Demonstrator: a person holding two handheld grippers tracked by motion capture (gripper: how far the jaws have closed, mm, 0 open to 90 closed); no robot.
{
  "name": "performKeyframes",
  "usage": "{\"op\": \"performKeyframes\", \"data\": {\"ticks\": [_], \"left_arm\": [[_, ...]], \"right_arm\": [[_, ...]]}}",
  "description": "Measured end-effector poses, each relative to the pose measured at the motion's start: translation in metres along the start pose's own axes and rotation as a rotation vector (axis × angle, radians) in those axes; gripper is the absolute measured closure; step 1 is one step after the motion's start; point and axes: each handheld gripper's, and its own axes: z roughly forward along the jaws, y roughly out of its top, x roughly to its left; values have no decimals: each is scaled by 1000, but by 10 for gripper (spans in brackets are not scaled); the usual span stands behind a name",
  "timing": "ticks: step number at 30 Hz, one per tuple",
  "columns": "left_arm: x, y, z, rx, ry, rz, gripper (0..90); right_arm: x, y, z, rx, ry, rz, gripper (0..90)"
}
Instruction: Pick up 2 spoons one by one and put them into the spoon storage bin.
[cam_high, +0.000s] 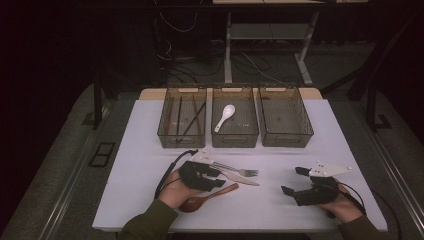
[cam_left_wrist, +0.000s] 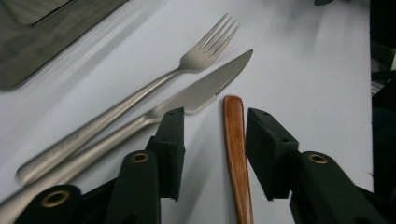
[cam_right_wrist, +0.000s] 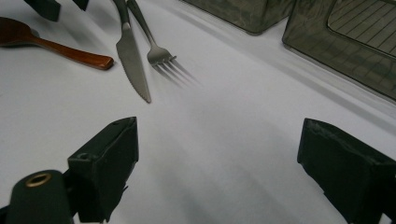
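**Wooden spoon between my left jaws**

Nearest me lay the wooden spoon on the white table, its handle between my left gripper's part-open pads, neither one pressing it. Beside it lay a knife and fork. Farther right, my right gripper stood wide, holding nothing, over bare table.

No writing, label, brand, number or sign can be read on anything here.
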Motion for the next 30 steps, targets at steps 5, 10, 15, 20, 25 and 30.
{"op": "performKeyframes", "data": {"ticks": [5, 10, 15, 20, 25, 30], "left_arm": [[1, -17, -17, -30, 28, -27, 474], [2, -35, -30, -42, 53, -56, 431], [-3, -50, -37, -42, 69, -72, 397], [-9, -62, -44, -46, 74, -97, 393], [-13, -67, -46, -33, 73, -95, 392], [-16, -71, -44, 7, 62, -86, 395]], "right_arm": [[0, 0, 0, 1, -1, 0, 124], [0, 0, 1, 4, 1, 0, 124], [1, 0, 1, 7, -1, -4, 124], [1, 0, 1, 7, -3, -5, 123], [1, 0, 2, 11, -4, -6, 124], [1, 0, 1, 9, -6, -8, 124]]}}
